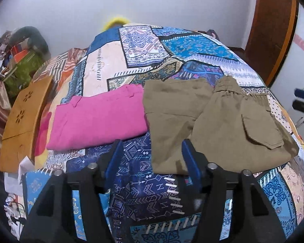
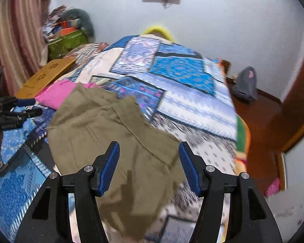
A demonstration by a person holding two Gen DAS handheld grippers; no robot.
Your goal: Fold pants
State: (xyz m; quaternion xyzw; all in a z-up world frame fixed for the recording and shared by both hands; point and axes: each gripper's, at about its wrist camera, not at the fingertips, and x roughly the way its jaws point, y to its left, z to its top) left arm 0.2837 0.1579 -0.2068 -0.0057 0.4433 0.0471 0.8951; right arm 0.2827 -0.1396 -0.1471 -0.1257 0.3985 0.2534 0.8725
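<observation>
Khaki cargo pants (image 1: 212, 121) lie partly folded on the patchwork bedspread (image 1: 172, 50), just beside the folded pink garment (image 1: 99, 117). Left tool (image 1: 150, 158) and right tool (image 2: 149, 162) both hang open, empty. Next likely regrasps an edge for another fold.

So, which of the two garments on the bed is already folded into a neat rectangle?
The pink garment, lying flat beside the wooden board. The khaki pants to its right lie spread out and only partly folded, pocket flap showing.
</observation>
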